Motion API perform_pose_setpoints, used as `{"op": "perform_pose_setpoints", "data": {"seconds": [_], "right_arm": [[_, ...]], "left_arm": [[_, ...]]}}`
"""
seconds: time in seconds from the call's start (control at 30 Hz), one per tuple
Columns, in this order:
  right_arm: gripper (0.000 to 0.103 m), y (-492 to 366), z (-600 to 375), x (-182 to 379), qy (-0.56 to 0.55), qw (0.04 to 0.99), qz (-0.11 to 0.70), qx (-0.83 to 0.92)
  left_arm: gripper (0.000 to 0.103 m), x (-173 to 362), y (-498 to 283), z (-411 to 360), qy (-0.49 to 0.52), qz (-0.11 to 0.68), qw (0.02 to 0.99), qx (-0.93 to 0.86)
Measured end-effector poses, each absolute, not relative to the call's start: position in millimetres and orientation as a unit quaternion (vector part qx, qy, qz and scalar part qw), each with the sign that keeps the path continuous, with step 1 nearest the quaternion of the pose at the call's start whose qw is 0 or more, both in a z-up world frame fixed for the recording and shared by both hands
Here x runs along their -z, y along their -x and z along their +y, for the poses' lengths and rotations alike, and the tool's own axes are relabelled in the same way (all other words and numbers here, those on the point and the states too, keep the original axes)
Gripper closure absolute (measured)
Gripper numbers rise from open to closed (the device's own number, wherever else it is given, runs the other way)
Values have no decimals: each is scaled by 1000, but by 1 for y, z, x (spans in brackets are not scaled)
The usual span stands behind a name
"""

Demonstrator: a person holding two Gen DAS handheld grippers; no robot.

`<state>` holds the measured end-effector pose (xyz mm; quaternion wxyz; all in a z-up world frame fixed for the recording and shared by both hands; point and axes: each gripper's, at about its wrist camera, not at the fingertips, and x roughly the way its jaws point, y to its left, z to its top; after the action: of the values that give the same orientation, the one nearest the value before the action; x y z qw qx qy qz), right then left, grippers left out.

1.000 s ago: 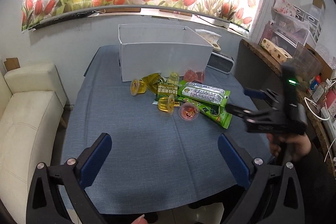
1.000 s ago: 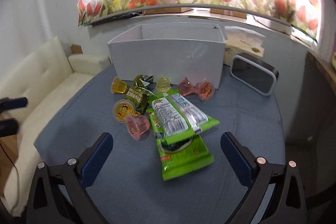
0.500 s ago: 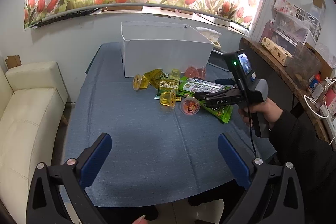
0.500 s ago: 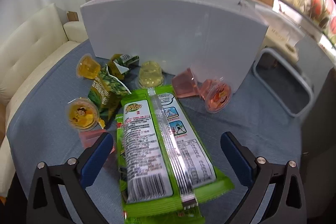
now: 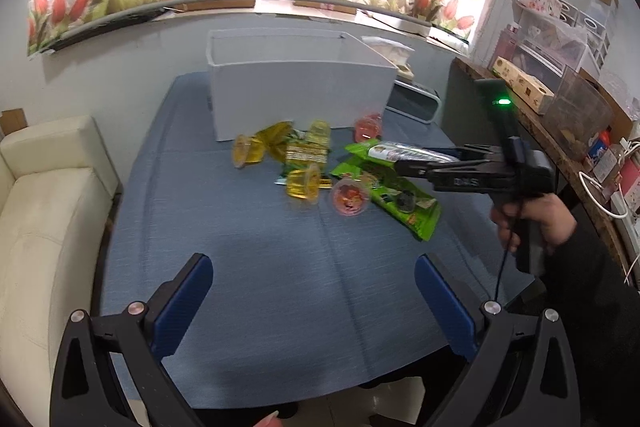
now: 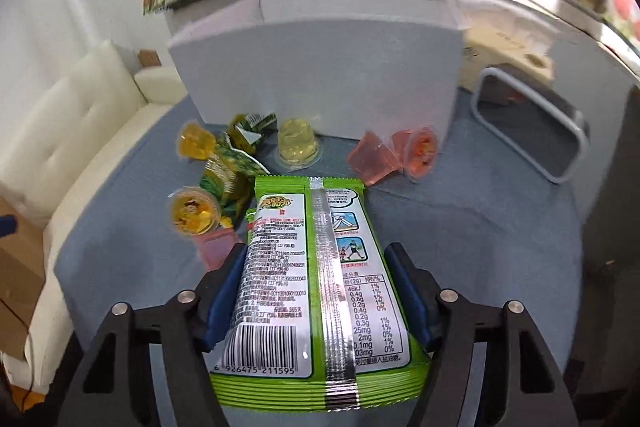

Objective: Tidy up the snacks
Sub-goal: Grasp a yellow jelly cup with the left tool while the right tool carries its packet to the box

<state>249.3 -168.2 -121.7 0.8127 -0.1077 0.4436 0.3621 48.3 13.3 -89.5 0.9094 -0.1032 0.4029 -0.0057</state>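
A green snack packet [image 6: 312, 291] lies back-side up between the blue pads of my right gripper [image 6: 316, 255]. Its jaws are closing and both pads touch the packet's long edges. In the left wrist view that gripper [image 5: 400, 167] reaches over the snack pile from the right. A second green packet [image 5: 400, 199] lies underneath. Around them are a yellow jelly cup [image 5: 304, 183], a red one [image 5: 350, 197], pink cups [image 6: 374, 159] and small green sachets [image 6: 224, 179]. The white box [image 5: 300, 99] stands behind. My left gripper [image 5: 312, 267] hangs open over the near tablecloth, holding nothing.
The table wears a blue cloth [image 5: 260, 267]. A cream sofa [image 5: 40, 207] flanks its left side. A white-framed dark tray [image 6: 532, 131] and a tissue box [image 6: 508, 43] sit right of the white box. A cluttered wooden shelf [image 5: 560, 87] runs along the right wall.
My right gripper moved in over the pile, came down around the top green packet, and its jaws narrowed onto it. The left gripper stayed open and barely shifted.
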Motion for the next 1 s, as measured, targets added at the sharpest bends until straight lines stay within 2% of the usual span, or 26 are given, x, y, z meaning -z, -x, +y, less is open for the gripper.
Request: {"op": "perform_pose_setpoints", "data": {"seconds": [0.23, 0.4, 0.63, 0.67, 0.7, 0.73, 0.77, 0.9, 1.0], "right_arm": [[30, -222, -206, 105, 76, 826, 437, -348], [30, -192, -232, 100, 38, 835, 426, -346], [30, -164, -246, 96, 2, 841, 412, -351], [30, -162, -247, 97, -2, 841, 413, -349], [30, -162, -248, 98, -7, 840, 415, -350], [30, -161, -248, 99, -13, 840, 415, -350], [30, -161, -249, 99, -17, 840, 414, -350], [30, -159, -249, 100, -19, 839, 415, -352], [30, -158, -246, 99, -18, 838, 414, -355]], "left_arm": [[0, 112, -94, -10, 71, 414, 907, 18], [0, 133, -136, 14, 83, 421, 903, -12], [6, 166, -186, 37, 94, 452, 887, -11], [8, 171, -191, 37, 93, 458, 884, -12], [22, 179, -195, 39, 97, 469, 878, -6], [39, 183, -197, 40, 100, 475, 874, 0], [40, 187, -199, 42, 108, 476, 873, 6], [66, 185, -200, 42, 121, 475, 871, 29], [68, 184, -202, 40, 118, 474, 872, 33]]}}
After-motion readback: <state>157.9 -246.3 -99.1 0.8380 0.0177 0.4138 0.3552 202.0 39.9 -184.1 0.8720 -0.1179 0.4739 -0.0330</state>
